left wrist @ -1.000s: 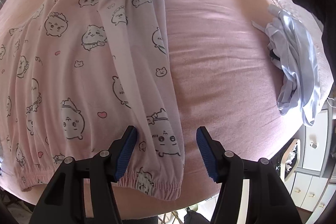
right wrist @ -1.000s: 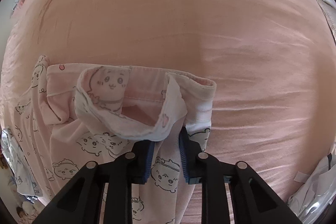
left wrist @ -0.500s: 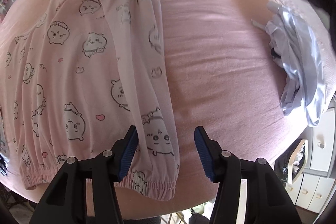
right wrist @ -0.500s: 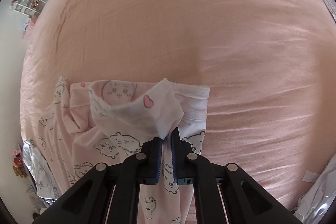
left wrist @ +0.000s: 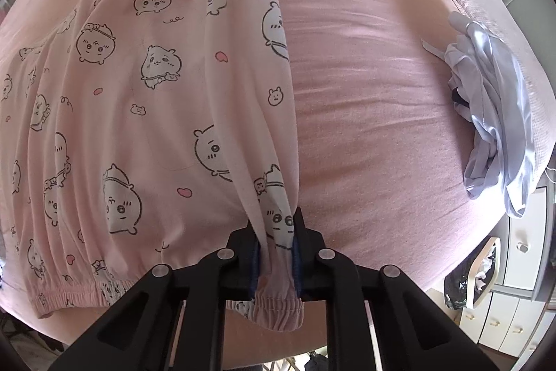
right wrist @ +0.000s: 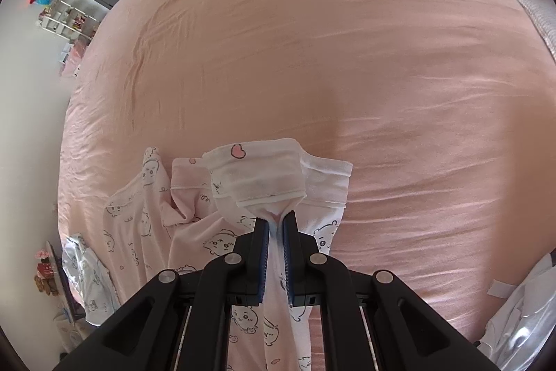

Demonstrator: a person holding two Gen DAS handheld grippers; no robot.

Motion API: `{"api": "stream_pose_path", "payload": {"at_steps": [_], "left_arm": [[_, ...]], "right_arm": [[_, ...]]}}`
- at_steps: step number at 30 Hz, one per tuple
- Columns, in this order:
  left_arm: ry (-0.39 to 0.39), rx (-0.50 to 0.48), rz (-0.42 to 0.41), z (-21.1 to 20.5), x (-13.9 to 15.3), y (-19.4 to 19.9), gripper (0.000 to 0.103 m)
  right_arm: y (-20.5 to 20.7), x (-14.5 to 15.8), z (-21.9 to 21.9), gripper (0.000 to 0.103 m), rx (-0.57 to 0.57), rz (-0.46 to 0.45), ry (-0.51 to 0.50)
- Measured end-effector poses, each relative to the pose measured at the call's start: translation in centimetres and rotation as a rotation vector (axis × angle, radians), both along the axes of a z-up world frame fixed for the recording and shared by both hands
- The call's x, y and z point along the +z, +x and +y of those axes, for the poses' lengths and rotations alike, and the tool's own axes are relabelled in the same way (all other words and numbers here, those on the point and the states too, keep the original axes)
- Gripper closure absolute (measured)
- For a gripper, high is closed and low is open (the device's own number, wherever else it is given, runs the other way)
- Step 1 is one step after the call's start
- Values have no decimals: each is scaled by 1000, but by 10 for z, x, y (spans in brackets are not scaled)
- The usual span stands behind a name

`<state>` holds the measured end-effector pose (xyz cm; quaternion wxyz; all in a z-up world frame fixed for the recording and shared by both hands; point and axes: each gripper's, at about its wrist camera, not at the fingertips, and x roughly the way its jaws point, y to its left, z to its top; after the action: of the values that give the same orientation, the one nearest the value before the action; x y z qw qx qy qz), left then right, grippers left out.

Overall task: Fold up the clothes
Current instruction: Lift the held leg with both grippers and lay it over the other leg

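Pink pyjama trousers (left wrist: 146,113) spread on bed (left wrist: 375,99), right edge lifted: left gripper (left wrist: 276,261) clamped near cuff, right gripper (right wrist: 276,252) clamped at waistband. Lengthwise fold underway; grey garment (left wrist: 493,113) unfolded, far right.

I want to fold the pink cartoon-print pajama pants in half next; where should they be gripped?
Grip the pajama pants at both ends of one long edge, coming from the bare-sheet side: the left gripper pinches the elastic cuff, the right gripper the waistband; that leg hangs taut between them.
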<state>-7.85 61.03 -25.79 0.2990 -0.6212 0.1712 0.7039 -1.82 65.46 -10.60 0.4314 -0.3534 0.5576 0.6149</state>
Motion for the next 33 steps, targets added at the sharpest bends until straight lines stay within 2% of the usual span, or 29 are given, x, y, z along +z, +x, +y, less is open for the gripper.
{"api": "stream_pose_path", "payload": {"at_steps": [3,5,10,14,17,21,22,25,27,33], "left_arm": [[14,9,-13,2,-2,0,91],[34,22,-33,2,-2,-1,91],[87,47,-52,-69,6,-45,91],[121,66,-55,-80,16,-75,91],[131,100,-67,-59,14,-71,94],[167,139,-107,-71,11,-87,94],[177,151,-114,-82,16,-88,94],[213,196,-129,-137,57,-79,94],[229,227,-125,-148,66,-79,94],[275,307,-133,-175,65,-97,94]], "right_arm": [[-4,4,-1,97,2,-13,3],[8,12,6,97,11,-25,8],[-8,19,3,97,4,-46,34],[-23,18,-2,97,9,-47,44],[-40,20,-4,97,21,-57,46],[-65,22,-5,97,56,-73,46],[-71,23,-5,97,65,-79,47],[-90,25,-6,97,91,-95,51],[-103,27,-6,97,109,-105,53],[-138,32,-7,97,150,-118,58]]}}
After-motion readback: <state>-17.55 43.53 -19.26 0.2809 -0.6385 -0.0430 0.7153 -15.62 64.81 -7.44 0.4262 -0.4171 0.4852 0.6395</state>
